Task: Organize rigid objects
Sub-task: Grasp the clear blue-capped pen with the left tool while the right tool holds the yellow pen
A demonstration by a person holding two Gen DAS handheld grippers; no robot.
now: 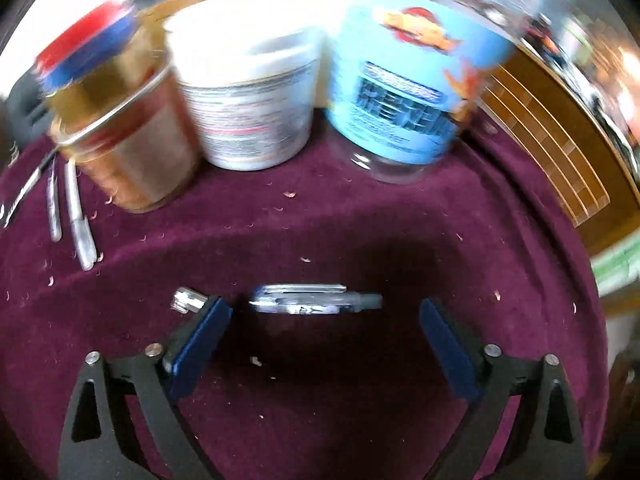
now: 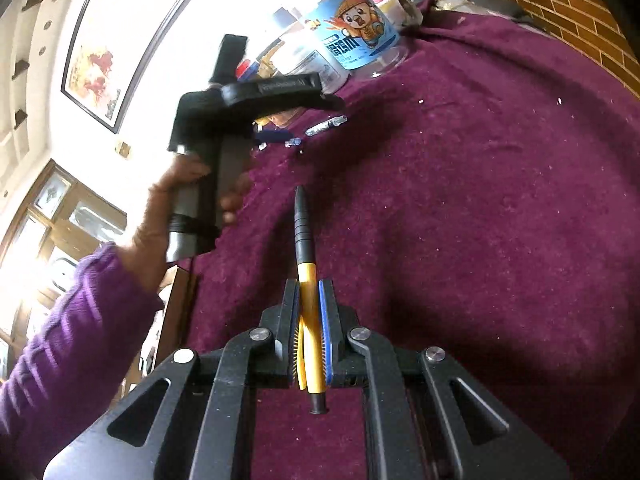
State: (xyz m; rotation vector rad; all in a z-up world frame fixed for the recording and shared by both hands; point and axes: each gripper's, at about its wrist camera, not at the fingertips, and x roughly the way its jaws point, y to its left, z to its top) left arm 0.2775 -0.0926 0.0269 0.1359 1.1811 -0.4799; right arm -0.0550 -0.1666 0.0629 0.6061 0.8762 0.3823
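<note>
Hovering over the purple tabletop (image 1: 360, 208), the left gripper (image 1: 326, 320) stands wide, straddling a clear pen (image 1: 316, 302) without touching; the right gripper (image 2: 308, 300) clamps a yellow pen (image 2: 307, 292). Next: close squarely on the pen, short of 3 jars (image 1: 248, 100) at the far edge.

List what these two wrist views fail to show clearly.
- Left wrist view: print on the blue-label jar, white tub and amber jar is motion-blurred and unreadable.
- Left wrist view: the clear pen runs behind the left gripper's left finger; its middle is hidden.
- Right wrist view: the yellow pen's barrel is covered by the right gripper's pads.
</note>
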